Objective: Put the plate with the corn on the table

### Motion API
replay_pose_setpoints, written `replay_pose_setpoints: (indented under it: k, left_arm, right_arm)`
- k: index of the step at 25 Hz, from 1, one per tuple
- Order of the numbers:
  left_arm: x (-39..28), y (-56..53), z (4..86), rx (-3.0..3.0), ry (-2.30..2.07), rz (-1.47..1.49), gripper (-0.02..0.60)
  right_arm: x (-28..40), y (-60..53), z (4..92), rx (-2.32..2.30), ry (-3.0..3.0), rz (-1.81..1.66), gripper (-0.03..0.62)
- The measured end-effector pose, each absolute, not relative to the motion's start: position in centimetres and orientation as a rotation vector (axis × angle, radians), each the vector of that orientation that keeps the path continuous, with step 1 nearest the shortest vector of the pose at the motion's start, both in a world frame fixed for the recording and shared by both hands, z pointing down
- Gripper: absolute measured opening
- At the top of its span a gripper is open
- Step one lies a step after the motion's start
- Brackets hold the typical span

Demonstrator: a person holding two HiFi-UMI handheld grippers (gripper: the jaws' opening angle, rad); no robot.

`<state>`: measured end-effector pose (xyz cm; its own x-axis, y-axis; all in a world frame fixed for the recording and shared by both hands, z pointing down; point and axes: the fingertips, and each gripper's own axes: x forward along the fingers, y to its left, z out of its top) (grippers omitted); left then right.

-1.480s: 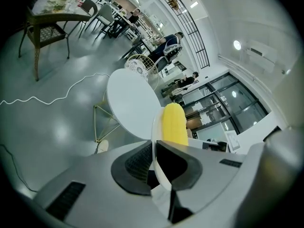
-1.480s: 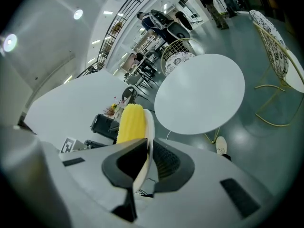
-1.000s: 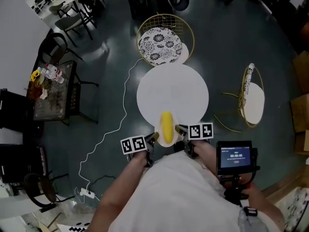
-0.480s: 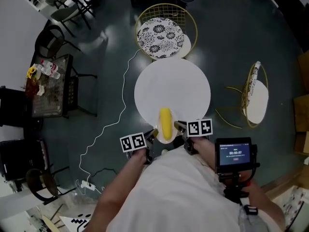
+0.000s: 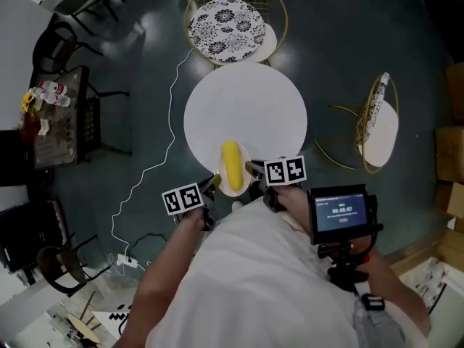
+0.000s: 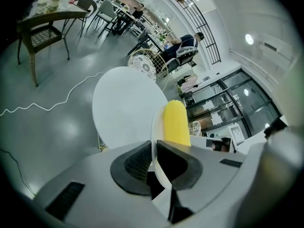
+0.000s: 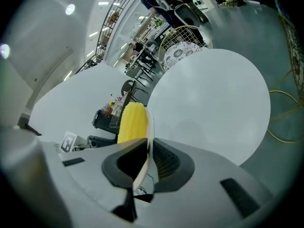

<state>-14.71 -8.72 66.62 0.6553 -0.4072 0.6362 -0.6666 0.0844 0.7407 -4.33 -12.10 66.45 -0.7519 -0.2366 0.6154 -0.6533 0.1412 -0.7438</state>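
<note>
Gripping from both sides now: the left gripper [image 5: 212, 185] has its jaws pinched tight on one rim of the plate [image 5: 233, 182], and the right gripper [image 5: 251, 170] is clamped the same way on the opposite rim, thin white edge sandwiched between dark pads in both gripper views. The corn [image 5: 231, 162] lies lengthwise across the middle of the plate, loose, nothing pinning it. From the head view the plate sits right at the near edge of the round white table [image 5: 246, 107], part of it over the tabletop and part hanging out toward the person; whether it touches the surface I cannot tell. Here's the danger: set it down this close to the edge and let go, and the overhanging half could tip it off. If one gripper dips lower than the other, that cob is round and will likely roll. And these are narrow rim pinches, so any twist could let the plate slip.
</note>
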Motion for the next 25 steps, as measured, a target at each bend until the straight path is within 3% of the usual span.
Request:
replay_pose_setpoints:
  k: [15, 25]
  left_arm:
    - [-13.4, -8.5, 66.4, 1.528, -0.936, 0.236, 0.035]
    - [-12.5, -12.1, 70.8, 1.473, -0.972, 0.265, 0.035]
  right_arm:
    - [-3.3, -11.8, 65.9, 0.810, -2.067, 1.588, 0.046]
    - [-2.4, -15.7, 70.7, 0.742, -2.031, 1.588, 0.048]
